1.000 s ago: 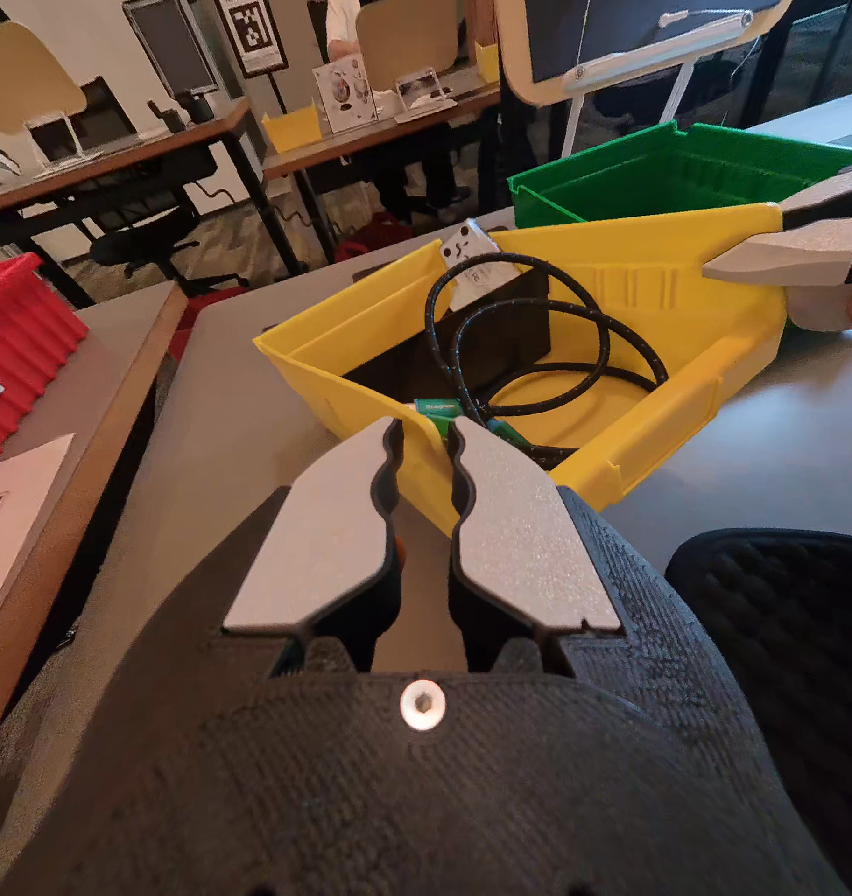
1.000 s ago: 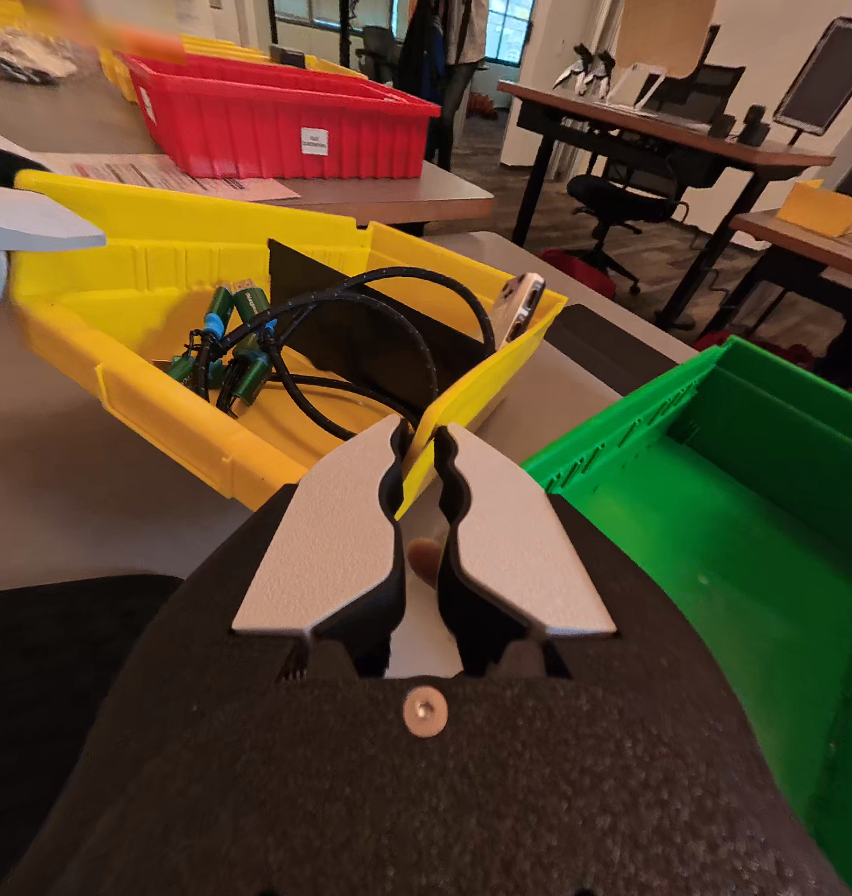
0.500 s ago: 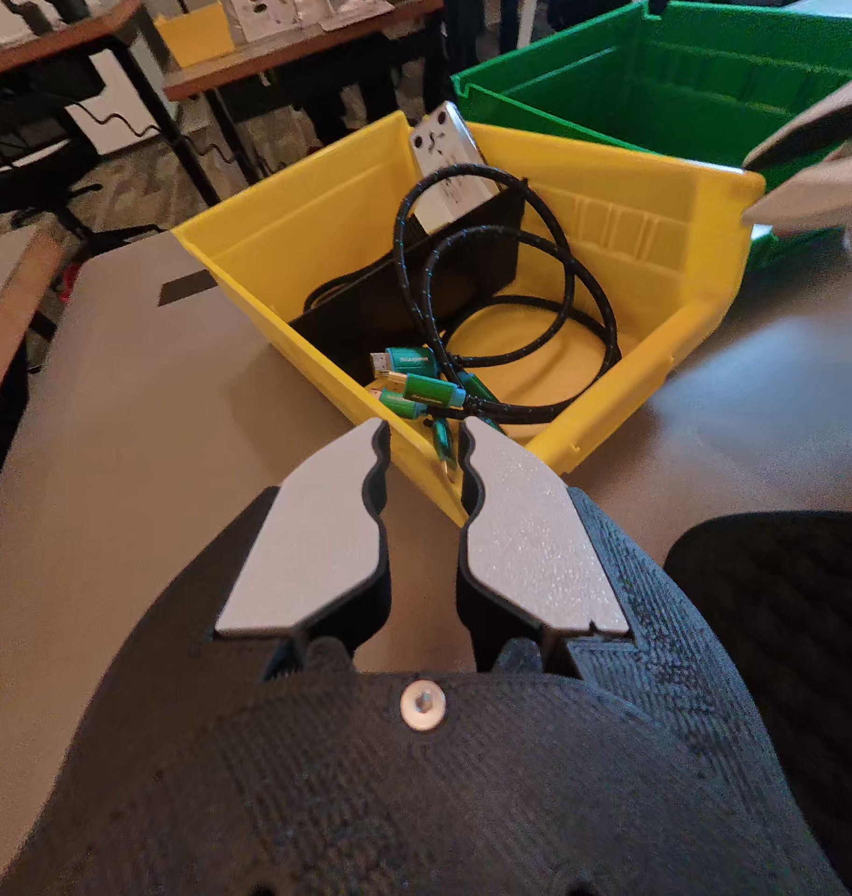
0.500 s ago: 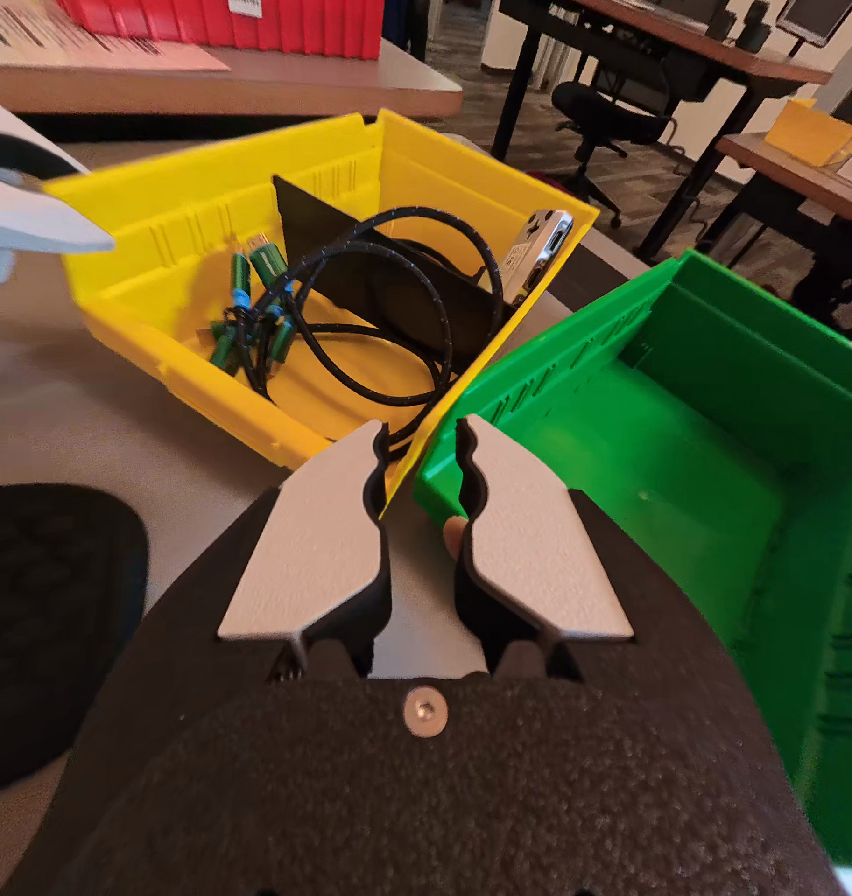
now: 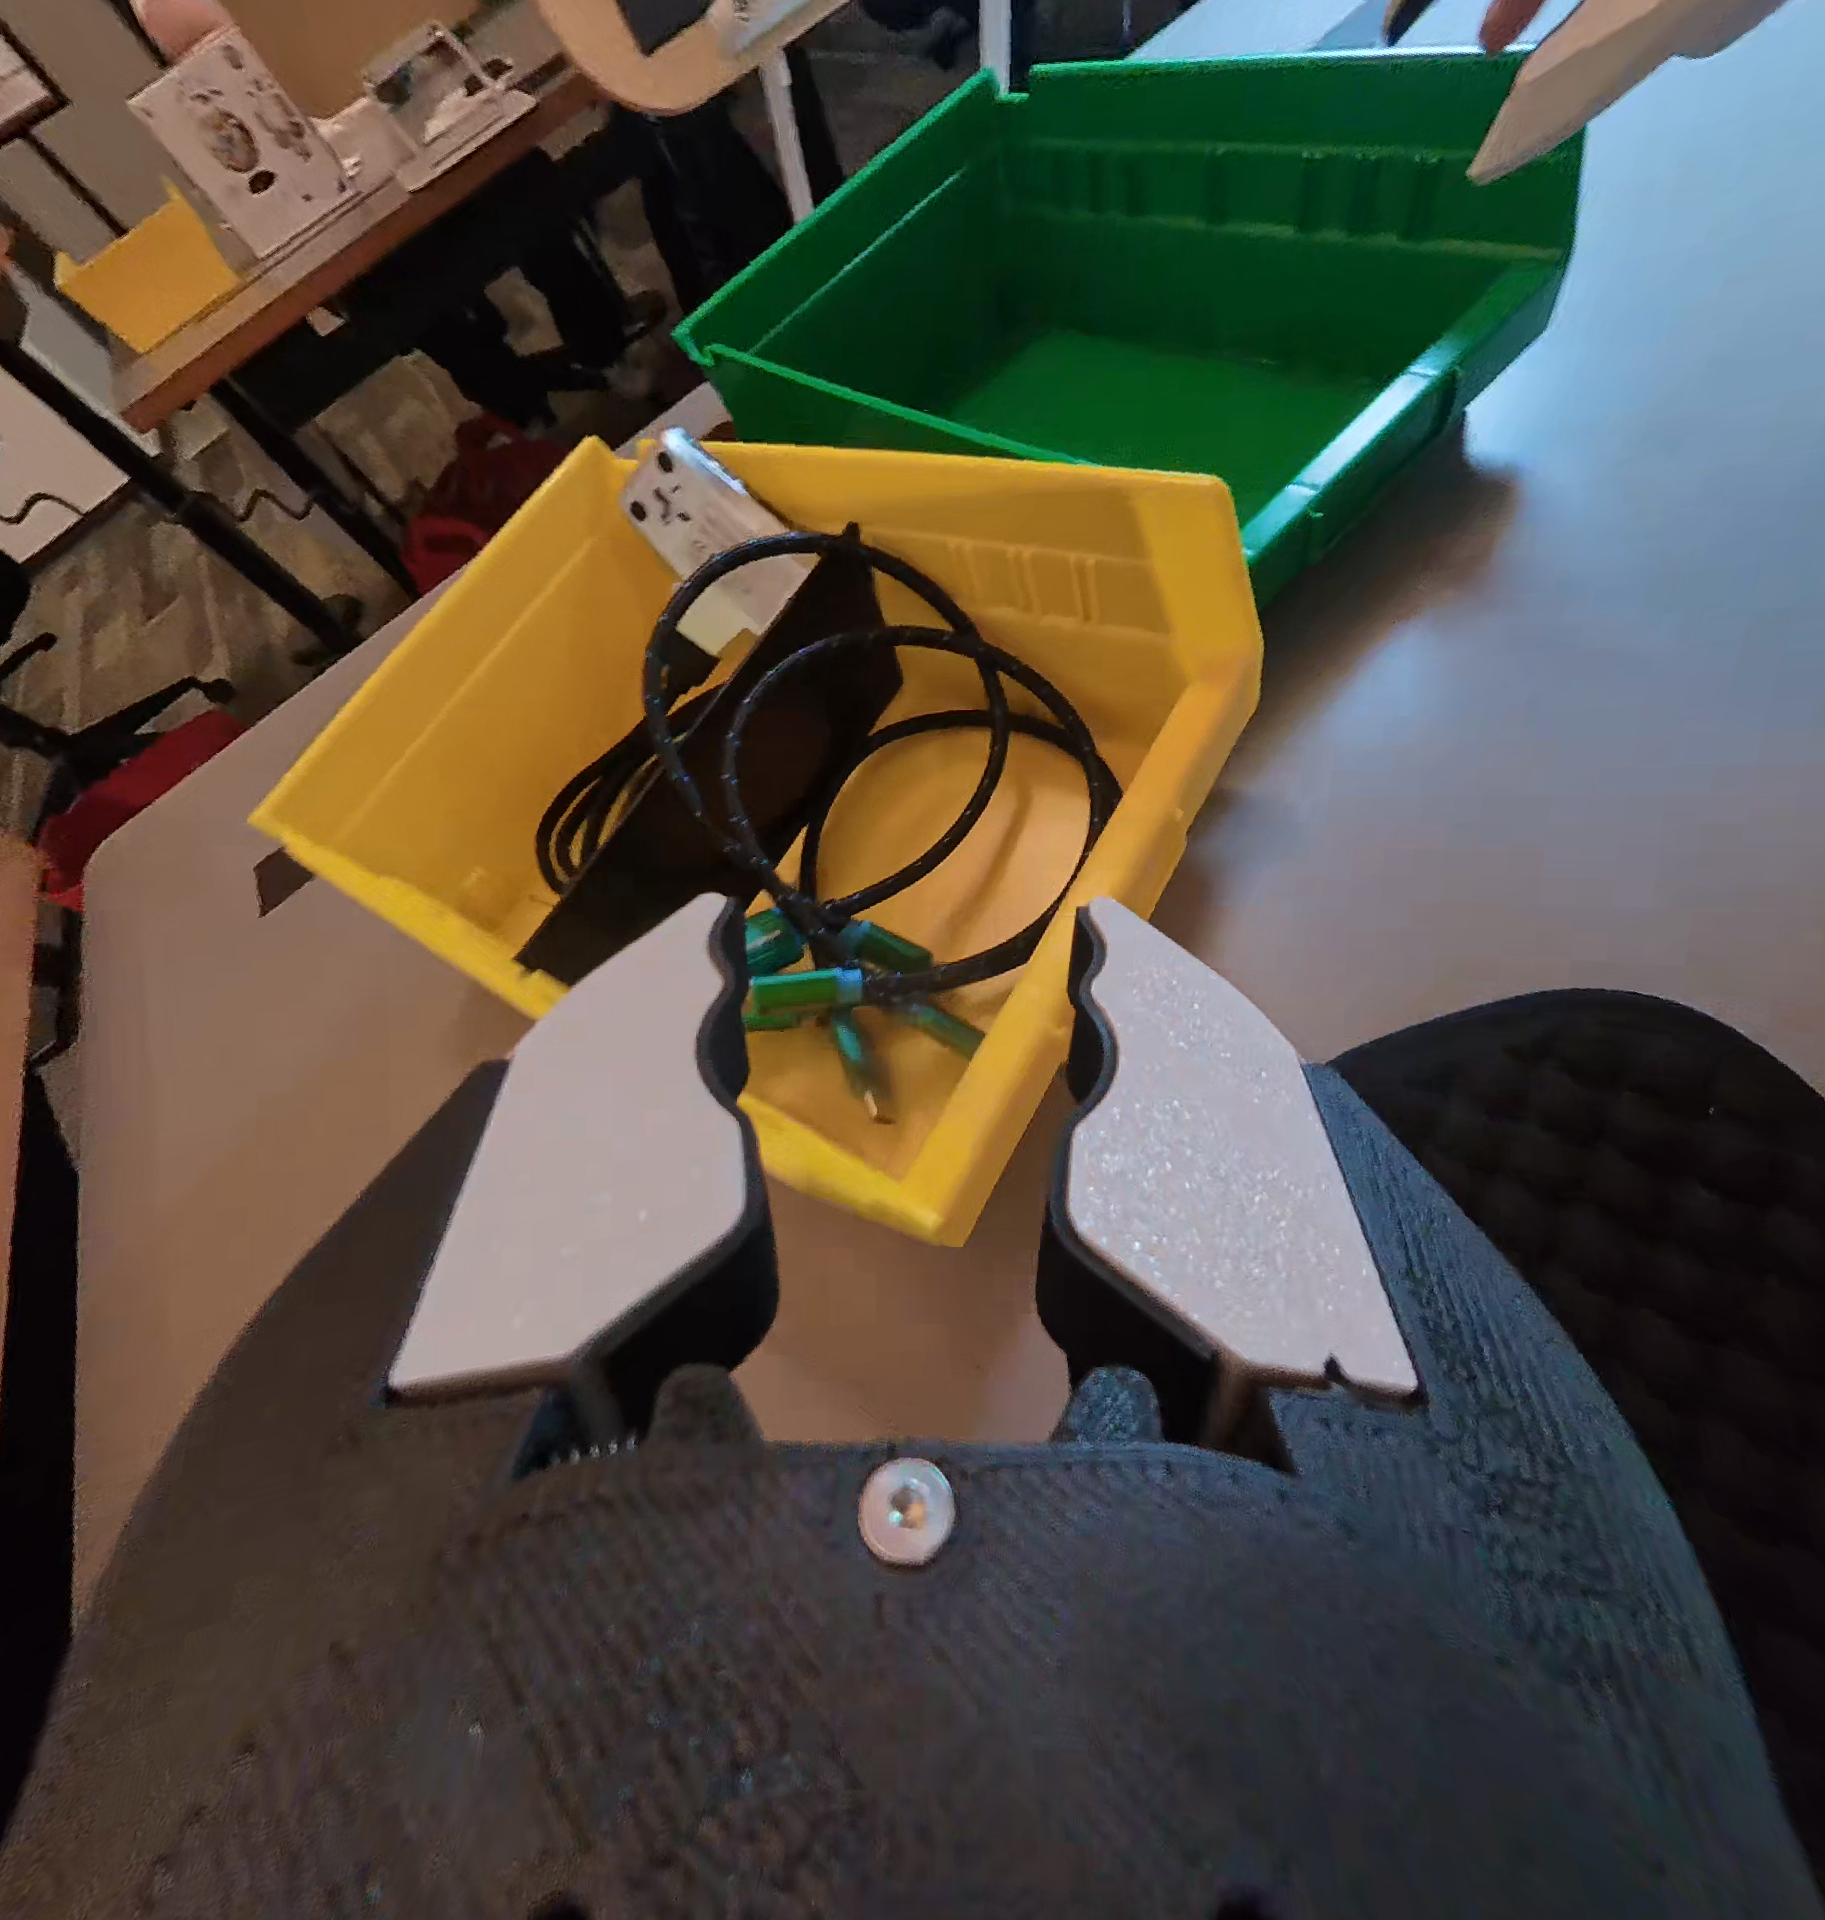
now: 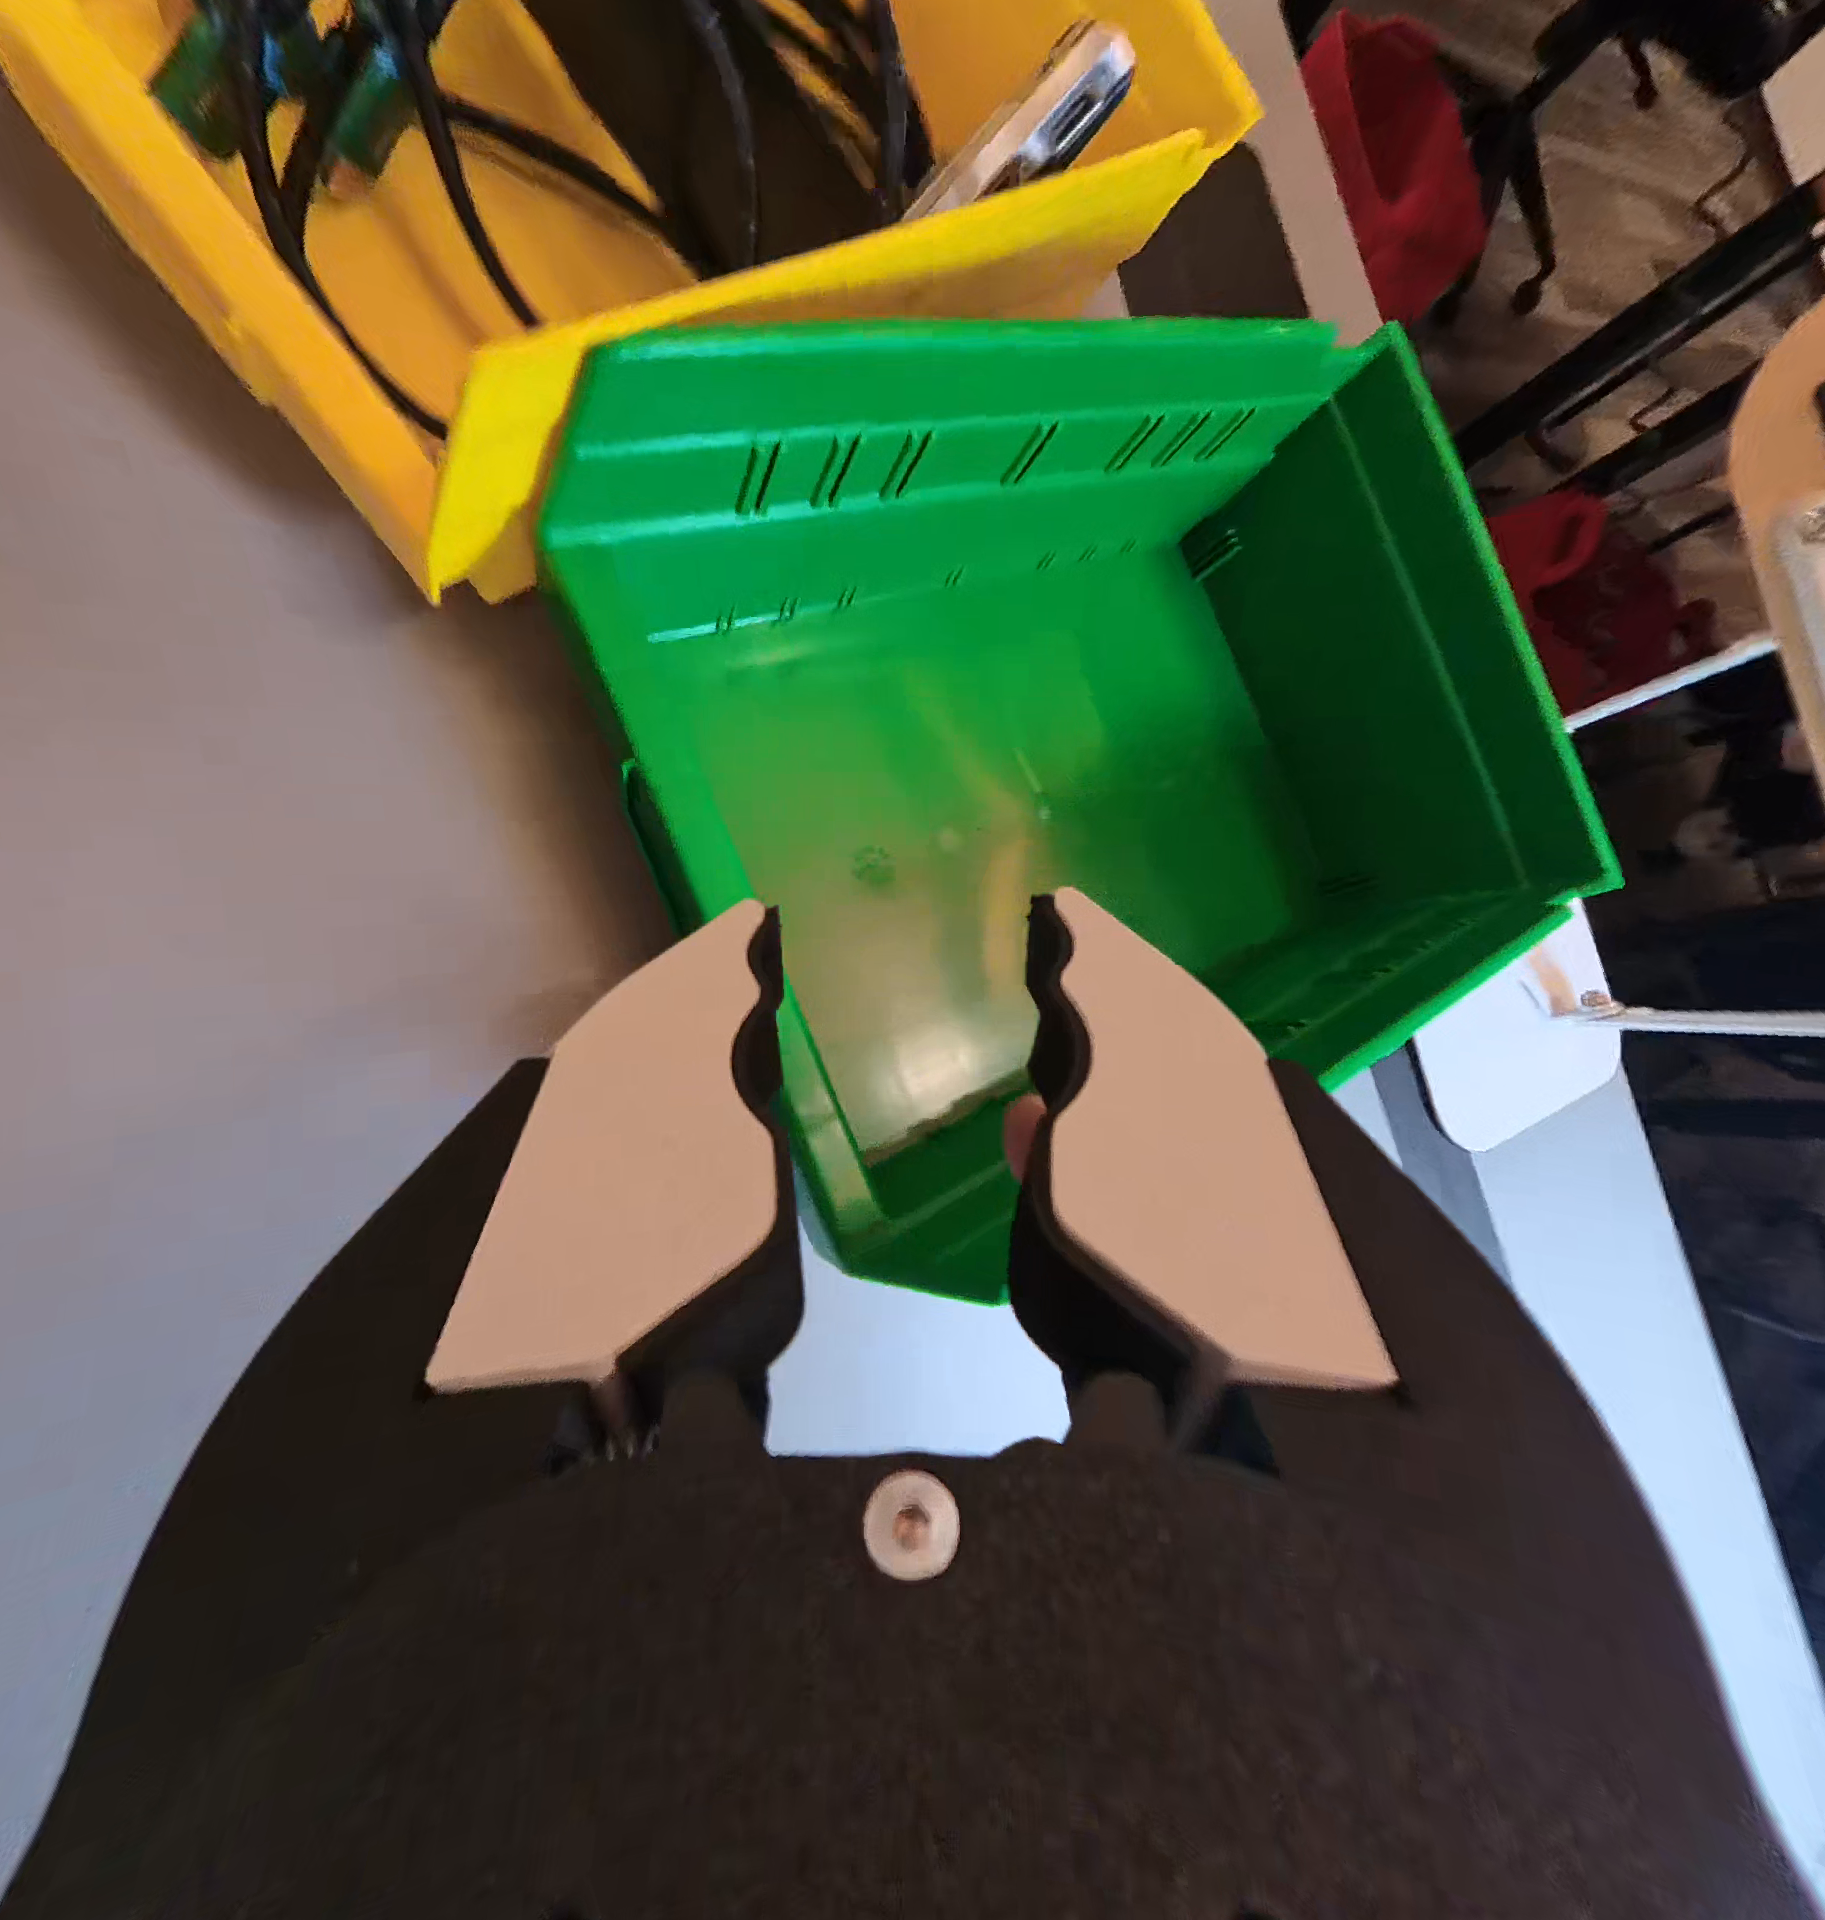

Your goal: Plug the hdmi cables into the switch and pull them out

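My left tongs (image 5: 903,997) and right tongs (image 6: 903,971) both released, empty; cables (image 5: 887,758) & switch (image 5: 695,520) unplugged in yellow bin (image 5: 451,717), all steps left.

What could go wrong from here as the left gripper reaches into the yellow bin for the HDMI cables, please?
1. The green plugs lie bunched, and the black cable loops cross each other, so the open left gripper may catch several plugs or drag the whole tangle.
2. The silver switch leans on the black divider with a loop over it; pulling the cables could topple it.
3. The plugs sit close to the yellow bin front wall, so the fingers could hit the rim.
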Tool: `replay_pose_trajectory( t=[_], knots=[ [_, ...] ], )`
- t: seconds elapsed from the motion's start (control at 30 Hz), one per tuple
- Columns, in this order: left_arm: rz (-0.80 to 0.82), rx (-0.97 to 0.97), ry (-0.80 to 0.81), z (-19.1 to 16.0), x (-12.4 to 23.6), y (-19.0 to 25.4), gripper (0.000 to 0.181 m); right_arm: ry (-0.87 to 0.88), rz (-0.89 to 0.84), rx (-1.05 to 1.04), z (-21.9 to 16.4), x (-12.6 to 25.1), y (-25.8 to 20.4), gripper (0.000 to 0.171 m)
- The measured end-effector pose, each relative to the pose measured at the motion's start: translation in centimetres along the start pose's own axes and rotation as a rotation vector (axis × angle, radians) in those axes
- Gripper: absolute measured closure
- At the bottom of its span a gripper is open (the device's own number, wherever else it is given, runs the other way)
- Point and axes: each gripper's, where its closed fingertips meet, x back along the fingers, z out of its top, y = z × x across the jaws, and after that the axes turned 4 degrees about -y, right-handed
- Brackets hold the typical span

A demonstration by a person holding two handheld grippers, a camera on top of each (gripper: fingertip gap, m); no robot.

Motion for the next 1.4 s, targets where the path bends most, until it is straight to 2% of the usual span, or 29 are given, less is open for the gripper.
replay_pose_trajectory(
  t=[0.2,0.3,0.4,0.43,0.5,0.53,0.63,0.83,0.97,1.2,1.4],
  knots=[
    [-0.118,-0.177,-0.145,-0.7,-3.6,3.4,0.123,-0.136,0.038,0.248,-2.9,-2.2,-2.5,0.122],
    [-0.188,-0.254,-0.249,-2.0,-5.5,5.1,0.122,-0.151,0.108,0.279,-2.4,-3.7,-4.2,0.121],
    [-0.24,-0.326,-0.346,-3.2,-7.1,6.1,0.122,-0.257,0.109,0.338,-3.2,-6.4,-4.5,0.12],
    [-0.24,-0.345,-0.372,-3.5,-7.7,6.2,0.124,-0.278,0.115,0.353,-3.6,-7.4,-4.7,0.123],
    [-0.22,-0.396,-0.428,-4.4,-8.8,5.8,0.131,-0.256,0.122,0.362,-3.7,-8.3,-5.4,0.143],
    [-0.212,-0.419,-0.451,-4.9,-9.2,5.6,0.137,-0.242,0.1,0.361,-3.7,-8.2,-5.5,0.142],
    [-0.217,-0.455,-0.472,-6.1,-9.9,5.7,0.153,-0.234,0.08,0.346,-5.4,-6.1,-6.2,0.142],
    [-0.209,-0.447,-0.426,-6.2,-9.8,5.8,0.153,-0.184,0.001,0.211,-12.1,1.4,-7.7,0.14],
    [-0.203,-0.45,-0.432,-5.9,-10.0,6.1,0.152,-0.264,-0.096,0.183,-17.7,5.1,-7.2,0.14],
    [-0.178,-0.445,-0.436,-5.3,-11.0,6.0,0.152,-0.397,-0.234,0.122,-25.3,7.3,-1.0,0.139],
    [-0.123,-0.413,-0.421,-4.3,-13.4,4.4,0.152,-0.446,-0.3,0.121,-29.1,6.7,5.8,0.138]
  ],
)
